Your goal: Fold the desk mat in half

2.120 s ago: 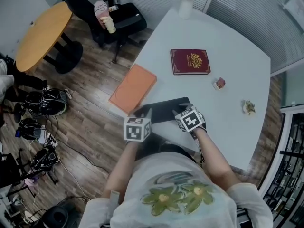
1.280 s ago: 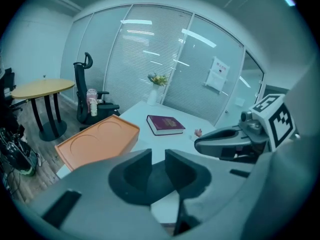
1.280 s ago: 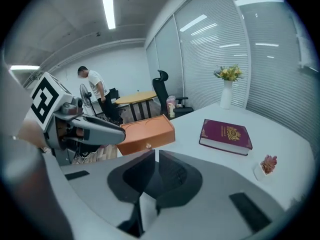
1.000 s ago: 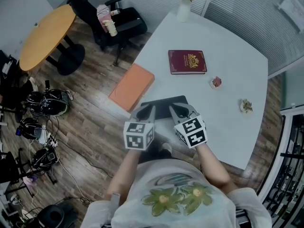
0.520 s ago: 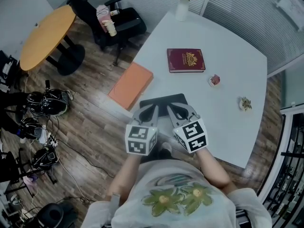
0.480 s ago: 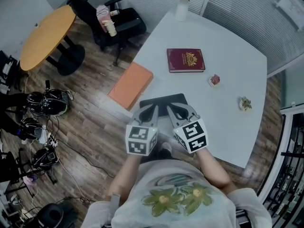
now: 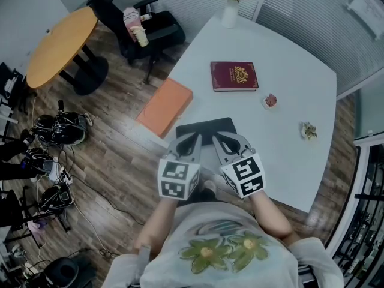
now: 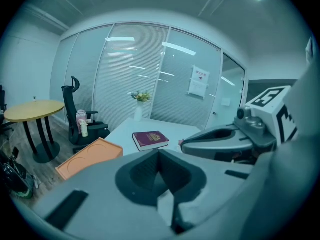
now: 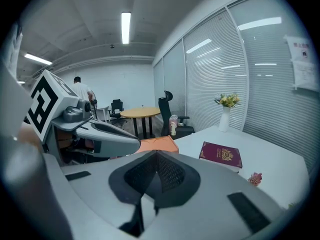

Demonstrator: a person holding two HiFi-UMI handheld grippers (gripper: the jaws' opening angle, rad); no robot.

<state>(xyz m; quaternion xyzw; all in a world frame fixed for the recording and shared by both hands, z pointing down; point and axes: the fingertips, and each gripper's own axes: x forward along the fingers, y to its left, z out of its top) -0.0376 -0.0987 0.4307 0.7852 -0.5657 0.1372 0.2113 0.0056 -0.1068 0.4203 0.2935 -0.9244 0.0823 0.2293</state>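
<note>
I count one desk mat [image 7: 207, 126], a dark rectangle lying flat at the near left corner of the white surface [image 7: 288, 53]. Its long axis runs left to right, roughly along the surface's near edge, with the right end angled a little farther from me. Its short sides point near and far.

Two tools are at work. The left hand-held gripper [image 7: 191, 141] and the right hand-held gripper [image 7: 221, 140] sit side by side at the mat's near edge and point away from me over it. Each one's own view shows its jaws pressed together. The tips meet the mat's near border, and I cannot tell whether that thin edge is caught between them.

Beyond the mat lies one maroon book [image 7: 234, 75] with a gold crest, near the middle of the surface. One orange tray [image 7: 165, 107] sits at the surface's left edge, just left of the mat. One white vase [image 7: 230, 14] with flowers stands at the far edge. Two small items lie to the right, well apart: a pinkish one [image 7: 271, 100] and a pale one [image 7: 308, 131].
</note>
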